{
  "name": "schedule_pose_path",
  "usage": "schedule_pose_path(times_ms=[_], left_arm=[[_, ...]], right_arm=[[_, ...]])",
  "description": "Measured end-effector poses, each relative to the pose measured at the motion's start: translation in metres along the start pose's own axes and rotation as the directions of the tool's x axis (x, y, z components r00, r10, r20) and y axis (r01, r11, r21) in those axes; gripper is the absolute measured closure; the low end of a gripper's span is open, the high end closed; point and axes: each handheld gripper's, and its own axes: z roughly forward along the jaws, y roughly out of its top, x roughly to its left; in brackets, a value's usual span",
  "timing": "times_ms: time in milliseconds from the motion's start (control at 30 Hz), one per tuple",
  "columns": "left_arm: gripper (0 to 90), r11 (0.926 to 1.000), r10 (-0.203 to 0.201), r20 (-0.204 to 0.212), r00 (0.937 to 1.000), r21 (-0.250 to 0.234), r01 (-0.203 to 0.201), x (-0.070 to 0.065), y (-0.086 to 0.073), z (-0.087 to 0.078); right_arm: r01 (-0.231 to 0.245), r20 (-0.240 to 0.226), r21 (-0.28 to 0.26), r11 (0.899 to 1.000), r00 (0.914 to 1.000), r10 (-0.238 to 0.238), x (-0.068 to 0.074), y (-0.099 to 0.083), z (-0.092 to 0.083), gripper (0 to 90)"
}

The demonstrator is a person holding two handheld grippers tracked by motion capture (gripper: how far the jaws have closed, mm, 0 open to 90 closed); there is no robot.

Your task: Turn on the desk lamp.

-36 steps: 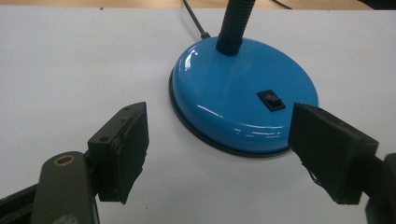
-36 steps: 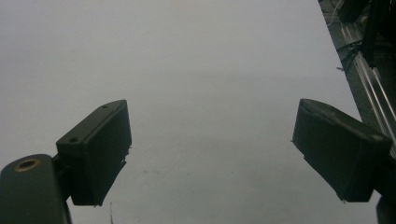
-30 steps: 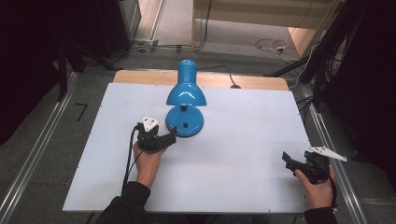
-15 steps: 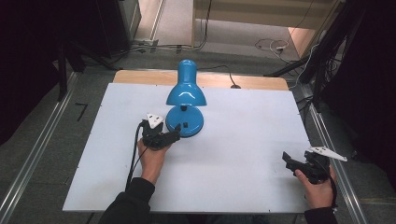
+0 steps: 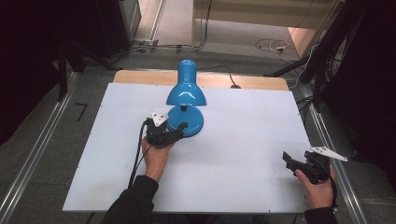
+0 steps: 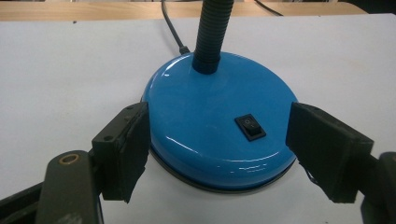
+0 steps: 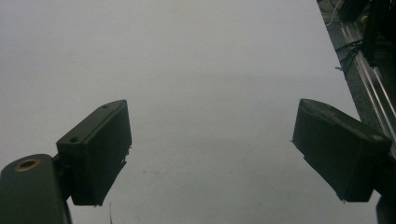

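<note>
Both forearms wear dark sleeves, entering at the bottom of the high view. The left gripper, left of centre there, is black with a pale grey three-cornered plate on top and a black cable trailing toward the bottom of the frame. The right gripper, at lower right, is black with a similar grey plate. In both gripper views the jaws are thick, black, blocky pads; each lower-left arm shows a brass-coloured ringed hole.
</note>
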Motion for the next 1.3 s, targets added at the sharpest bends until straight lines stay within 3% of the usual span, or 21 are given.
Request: schedule_pose_path(times_ms=[200, 567, 867, 933, 1100, 1300], left_arm=[[23.6, 1.0, -0.005, -0.005, 1.0, -0.004, 0.005, 0.0, 0.001, 0.003], [27.2, 0.9997, 0.022, -0.009, 0.9997, 0.004, -0.022, -0.005, 0.006, 0.014], [46.1, 0.9996, 0.025, 0.032, 0.9992, 0.011, -0.025, -0.008, 0.006, 0.022], [46.9, 0.9997, 0.021, 0.022, 0.9995, 0.012, -0.021, -0.008, 0.006, 0.024], [58.5, 0.9994, 0.03, 0.019, 0.9994, 0.019, -0.03, -0.007, 0.007, 0.028], [76.8, 0.9986, 0.05, 0.026, 0.9984, 0.019, -0.05, -0.01, 0.007, 0.032]], right_arm=[[0.003, 0.001, 0.0, 1.0, 1.0, -0.003, 0.0, 0.0, 0.0, 10.5], [-0.003, 0.001, 0.002, 1.0, 1.0, 0.003, 0.0, 0.0, 0.0, 10.5], [-0.003, -0.002, 0.002, 1.0, 1.0, 0.003, -0.001, 0.0, 0.0, 10.7], [-0.002, -0.002, 0.002, 1.0, 1.0, 0.002, -0.001, 0.0, 0.0, 10.7], [0.003, -0.003, 0.001, 1.0, 1.0, -0.002, 0.0, 0.0, 0.001, 10.7], [0.003, -0.005, 0.004, 1.0, 1.0, -0.003, -0.001, 0.0, 0.001, 10.8]])
